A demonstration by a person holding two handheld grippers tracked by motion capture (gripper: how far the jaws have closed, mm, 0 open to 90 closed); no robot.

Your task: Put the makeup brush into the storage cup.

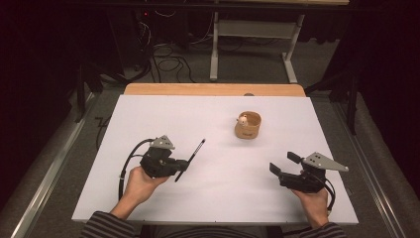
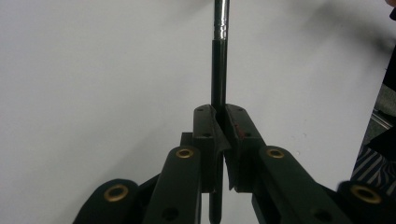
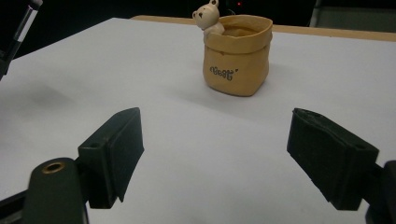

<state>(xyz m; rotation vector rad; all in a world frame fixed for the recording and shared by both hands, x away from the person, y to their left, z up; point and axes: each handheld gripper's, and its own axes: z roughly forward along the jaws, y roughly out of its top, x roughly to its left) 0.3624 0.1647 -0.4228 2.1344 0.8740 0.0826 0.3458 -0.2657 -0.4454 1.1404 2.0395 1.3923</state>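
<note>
left gripper clamps brush, right gripper idle

currently the left gripper [image 1: 184,166] sits near the desk's [image 1: 148,114] left edge, jaws clenched on a thin black brush [image 1: 190,158] whose tip slants toward the far edge. the right gripper [image 1: 285,163], by the near right corner, stands spread with nothing between its jaws. a tan bear pot [image 1: 248,125] stands right of centre, nearer the far edge.

tan bear pot [image 1: 247,126], white table [image 1: 163,119]

White-topped table [image 1: 163,114] with a tan bear-trimmed pot [image 1: 247,125] standing toward its far right.
</note>
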